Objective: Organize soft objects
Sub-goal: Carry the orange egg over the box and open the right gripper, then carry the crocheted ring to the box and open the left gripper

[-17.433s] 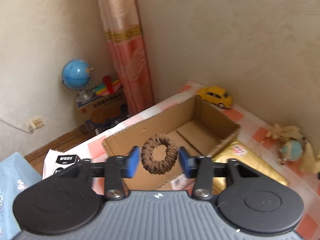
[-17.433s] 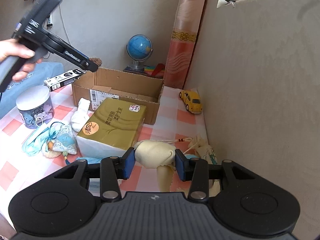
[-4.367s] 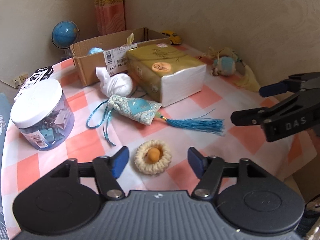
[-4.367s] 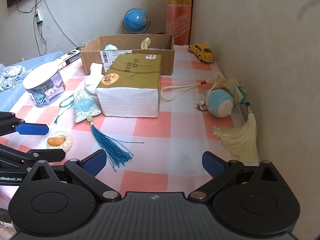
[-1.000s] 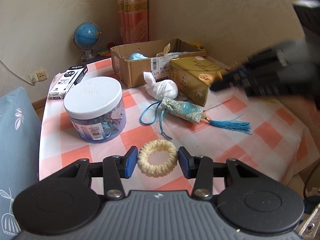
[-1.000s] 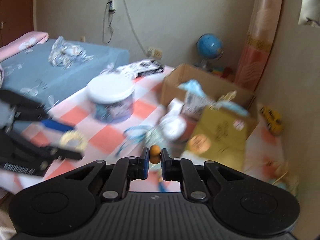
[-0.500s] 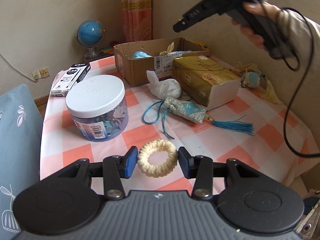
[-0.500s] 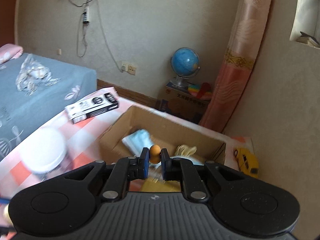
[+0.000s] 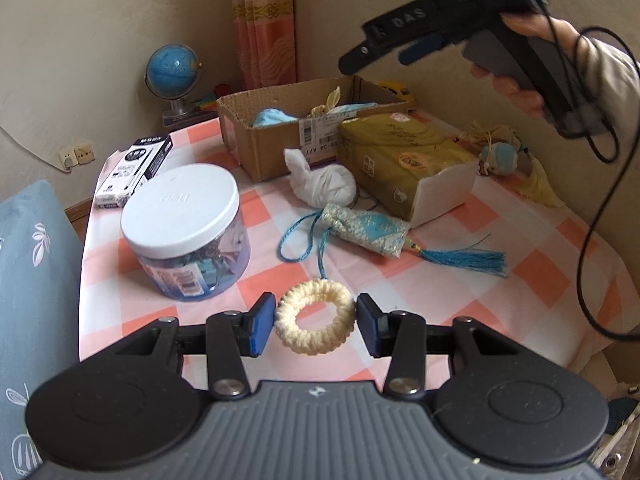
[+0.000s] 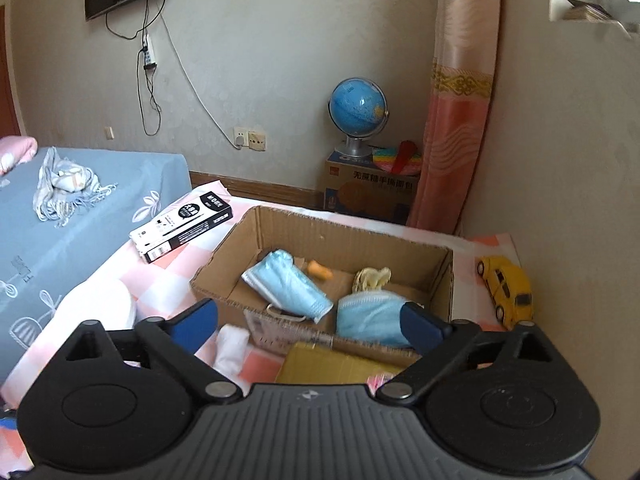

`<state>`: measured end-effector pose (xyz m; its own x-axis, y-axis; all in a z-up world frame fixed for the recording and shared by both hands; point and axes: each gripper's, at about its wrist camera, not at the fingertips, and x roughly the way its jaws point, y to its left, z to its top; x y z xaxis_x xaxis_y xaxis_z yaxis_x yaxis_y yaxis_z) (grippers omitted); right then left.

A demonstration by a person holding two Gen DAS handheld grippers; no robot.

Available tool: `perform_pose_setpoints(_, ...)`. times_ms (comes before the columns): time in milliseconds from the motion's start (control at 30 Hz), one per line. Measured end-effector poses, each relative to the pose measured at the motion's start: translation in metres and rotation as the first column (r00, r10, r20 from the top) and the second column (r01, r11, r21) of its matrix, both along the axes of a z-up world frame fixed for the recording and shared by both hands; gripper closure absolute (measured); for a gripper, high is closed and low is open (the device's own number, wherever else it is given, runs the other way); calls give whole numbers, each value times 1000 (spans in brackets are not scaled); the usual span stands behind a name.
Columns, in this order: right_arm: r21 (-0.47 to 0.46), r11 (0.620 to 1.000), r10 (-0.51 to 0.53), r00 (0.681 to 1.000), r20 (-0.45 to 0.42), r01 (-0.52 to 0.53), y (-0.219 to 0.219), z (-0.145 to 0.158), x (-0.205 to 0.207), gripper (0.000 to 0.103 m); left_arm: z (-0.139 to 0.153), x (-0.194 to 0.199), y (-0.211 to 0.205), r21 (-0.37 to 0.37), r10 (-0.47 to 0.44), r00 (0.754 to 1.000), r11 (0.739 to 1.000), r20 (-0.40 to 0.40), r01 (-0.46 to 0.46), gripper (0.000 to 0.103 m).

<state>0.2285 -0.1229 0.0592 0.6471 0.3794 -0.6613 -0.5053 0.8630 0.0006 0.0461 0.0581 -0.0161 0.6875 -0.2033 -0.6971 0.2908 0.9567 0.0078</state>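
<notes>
My left gripper (image 9: 315, 325) is shut on a cream braided ring (image 9: 315, 323) and holds it above the checked tablecloth. My right gripper (image 10: 310, 322) is open and empty above the cardboard box (image 10: 420, 250). Inside the box lie two blue face masks (image 10: 288, 284), a cream soft piece (image 10: 370, 278) and a small orange piece (image 10: 318, 269). In the left wrist view the box (image 9: 256, 148) stands at the back, with the right gripper (image 9: 404, 40) in the air above it. A white cloth bundle (image 9: 324, 186), a blue sachet with tassel (image 9: 366, 230) and a blue ball charm (image 9: 502, 158) lie on the table.
A gold tissue pack (image 9: 404, 160) lies in front of the box. A white-lidded jar (image 9: 184, 228) stands at the left, a black-and-white carton (image 9: 134, 170) behind it. A yellow toy car (image 10: 506, 290) sits by the wall. A globe (image 10: 358, 114) stands beyond the table.
My right gripper has opened over the box and the small orange piece it held now lies inside the box. My left gripper still holds the cream ring.
</notes>
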Motion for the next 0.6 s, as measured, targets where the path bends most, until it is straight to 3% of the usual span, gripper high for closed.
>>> perform_pose_setpoints(167, 12, 999, -43, 999, -26, 43, -11, -1, -31, 0, 8, 9, -4, -9, -11, 1000, 1000, -1, 11, 59)
perform_pose_setpoints(433, -39, 990, -136, 990, 49, 138, -36, -17, -107, 0, 32, 33, -11, 14, -29, 998, 1000, 58, 28, 59)
perform_pose_setpoints(600, -38, 983, -182, 983, -14, 181, -57, -41, -139, 0, 48, 59, -22, 36, -57, 994, 998, 96, 54, 59)
